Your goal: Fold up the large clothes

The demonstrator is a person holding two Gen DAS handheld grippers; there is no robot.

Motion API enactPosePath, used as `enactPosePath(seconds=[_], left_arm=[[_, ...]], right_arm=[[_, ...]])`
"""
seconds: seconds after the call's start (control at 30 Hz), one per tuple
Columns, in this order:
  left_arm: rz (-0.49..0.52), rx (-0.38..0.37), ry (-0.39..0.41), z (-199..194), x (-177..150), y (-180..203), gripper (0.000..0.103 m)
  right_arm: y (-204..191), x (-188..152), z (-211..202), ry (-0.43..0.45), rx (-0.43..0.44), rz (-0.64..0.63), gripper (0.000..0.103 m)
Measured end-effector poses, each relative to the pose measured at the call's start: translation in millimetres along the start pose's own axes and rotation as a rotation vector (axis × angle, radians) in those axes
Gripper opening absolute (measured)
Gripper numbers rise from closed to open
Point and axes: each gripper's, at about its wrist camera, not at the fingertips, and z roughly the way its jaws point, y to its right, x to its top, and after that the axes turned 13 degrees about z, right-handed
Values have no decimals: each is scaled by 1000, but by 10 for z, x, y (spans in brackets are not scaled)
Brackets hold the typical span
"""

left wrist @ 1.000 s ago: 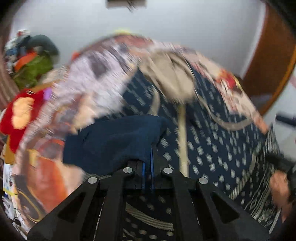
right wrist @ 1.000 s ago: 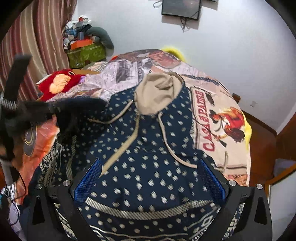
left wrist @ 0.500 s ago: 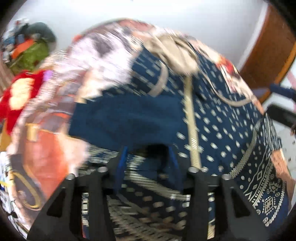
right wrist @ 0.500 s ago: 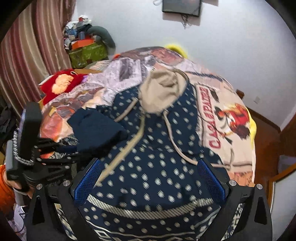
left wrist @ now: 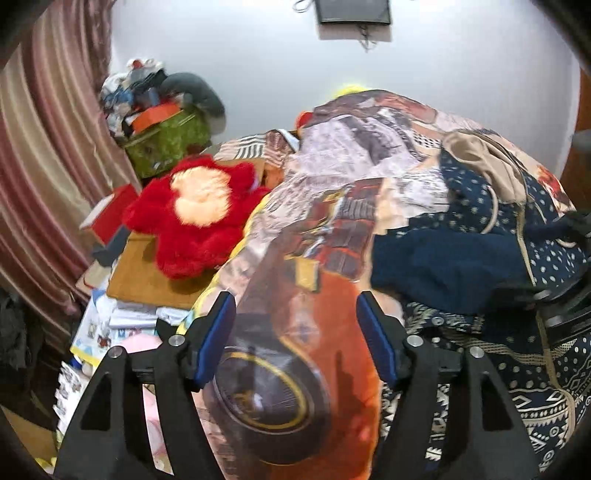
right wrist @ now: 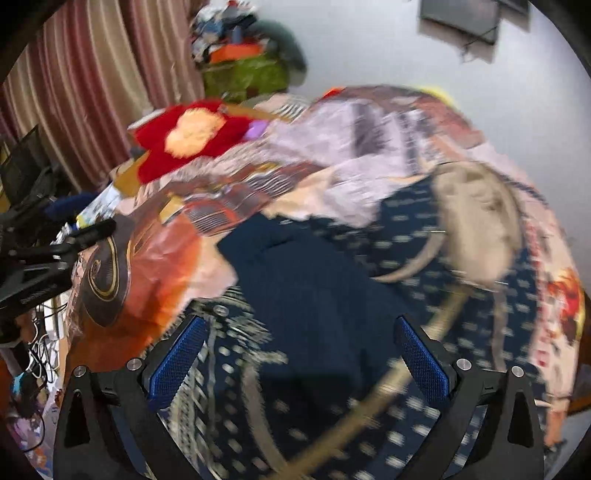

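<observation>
Across the bed we spread the hoodie flat for folding; its sleeve lies inward, both hand-held grippers, left and right, released.

A bed covered by a printed bedspread in orange, grey and cream fills the space ahead of the left tool. To that tool's left lies a red plush toy on a brown board. Farther back stands a green box heaped with clutter, beside a striped curtain. A dark screen hangs on the white wall.
</observation>
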Motion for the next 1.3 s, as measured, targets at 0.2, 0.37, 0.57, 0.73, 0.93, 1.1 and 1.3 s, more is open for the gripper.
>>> enactPosePath(seconds=[0.2,0.37,0.57,0.73,0.93,1.1,1.3], left_arm=[[-32,-21,-27,163,-156,-195,67],[-30,-38,-53,264,-252,-196,69],[-23,-114,-89,387,-370,-115,69],[8,-149,-117,463,-401,79,69],[85,-194,-151,536,-411,406,69],[124,-232,-172,652,-333,735,69],[196,-136,-194,856,-220,1076,69]], right_arm=[[-492,135,739,-69,-15,-82,89],[-645,204,1236,-137,-43,-82,70],[-584,235,1477,-135,-13,-12,53],[-427,235,1528,-69,6,-14,13],[-260,290,1122,-47,-1,88,8],[-66,332,435,78,23,131,8],[359,283,-385,217,27,184,8]])
